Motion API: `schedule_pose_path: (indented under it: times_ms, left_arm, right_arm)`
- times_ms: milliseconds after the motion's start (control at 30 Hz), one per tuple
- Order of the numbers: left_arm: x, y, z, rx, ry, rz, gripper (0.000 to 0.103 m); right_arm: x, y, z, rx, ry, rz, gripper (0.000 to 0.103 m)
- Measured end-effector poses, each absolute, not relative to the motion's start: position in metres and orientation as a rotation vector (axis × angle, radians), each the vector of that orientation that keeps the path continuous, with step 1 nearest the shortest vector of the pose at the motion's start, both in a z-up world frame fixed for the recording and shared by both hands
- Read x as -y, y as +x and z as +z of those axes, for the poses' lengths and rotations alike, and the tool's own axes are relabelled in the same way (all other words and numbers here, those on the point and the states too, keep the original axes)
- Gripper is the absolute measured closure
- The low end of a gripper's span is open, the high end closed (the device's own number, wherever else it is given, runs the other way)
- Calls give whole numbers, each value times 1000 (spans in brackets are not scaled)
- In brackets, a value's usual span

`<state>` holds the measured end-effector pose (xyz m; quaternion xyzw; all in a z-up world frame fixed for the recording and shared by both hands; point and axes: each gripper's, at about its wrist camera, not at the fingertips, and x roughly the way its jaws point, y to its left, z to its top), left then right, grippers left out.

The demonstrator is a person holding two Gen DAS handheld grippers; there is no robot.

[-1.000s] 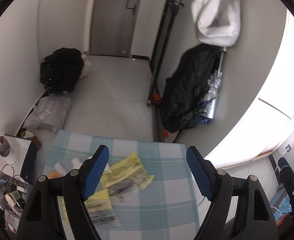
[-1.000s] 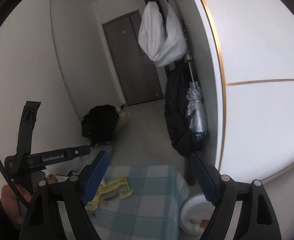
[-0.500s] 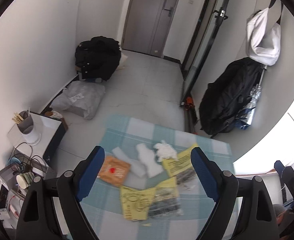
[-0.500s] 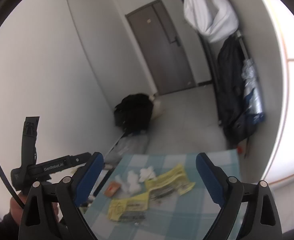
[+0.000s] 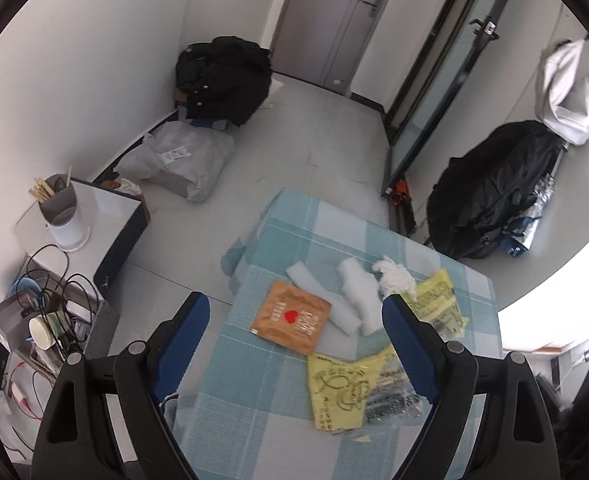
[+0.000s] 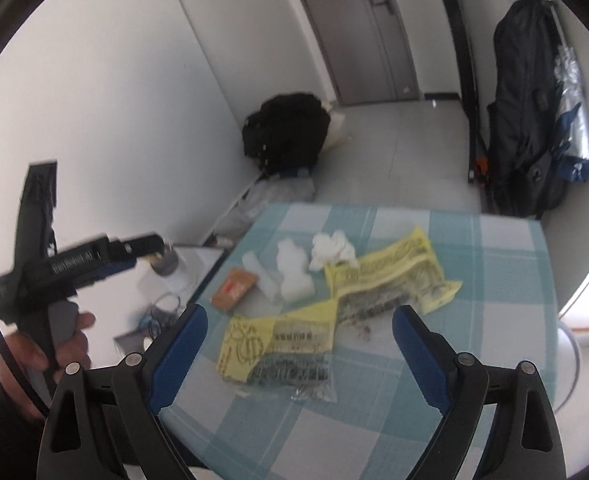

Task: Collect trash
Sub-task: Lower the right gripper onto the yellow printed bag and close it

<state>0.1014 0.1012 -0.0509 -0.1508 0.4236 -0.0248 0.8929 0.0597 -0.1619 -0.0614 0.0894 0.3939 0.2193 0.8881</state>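
Checked tablecloth now fills more view, brown packet exposed.

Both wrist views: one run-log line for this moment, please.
phase: approach | left gripper: open, empty, above table | right gripper: open, empty | trash on table: yellow wrappers, brown packet, tissue | collected: none visible

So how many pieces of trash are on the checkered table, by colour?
Yellow wrappers: 2
White foam pieces: 2
White crumpled tissue: 1
Brown packet: 1
Total: 6
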Motion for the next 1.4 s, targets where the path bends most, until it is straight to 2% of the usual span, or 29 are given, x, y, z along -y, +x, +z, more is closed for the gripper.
schedule_pose_path:
  times_ms: [333, 600, 667, 800, 867, 1133, 1400]
  left_arm:
    - [-126, 111, -71, -993, -455, -50, 17]
    - [-141, 112, -78, -1026, -531, -33, 17]
    - [-141, 113, -78, -1028, -531, -28, 17]
    - [-141, 114, -79, -1031, -526, -25, 17]
    - [-141, 115, -80, -1034, -522, -22, 17]
    - [-140, 118, -84, -1039, -479, 3, 17]
    - [-141, 120, -88, -1047, -425, 59, 17]
  right_arm:
    - [132, 81, -122, -1002, 122, 439, 9]
    - [115, 88, -138, -995, 36, 396, 30]
    - [108, 89, -143, -991, -34, 370, 49]
    - [98, 84, -146, -966, -138, 364, 62]
    - [95, 81, -146, -954, -178, 361, 81]
    - [109, 84, -143, -956, -126, 373, 99]
    - [115, 78, -129, -939, -61, 410, 99]
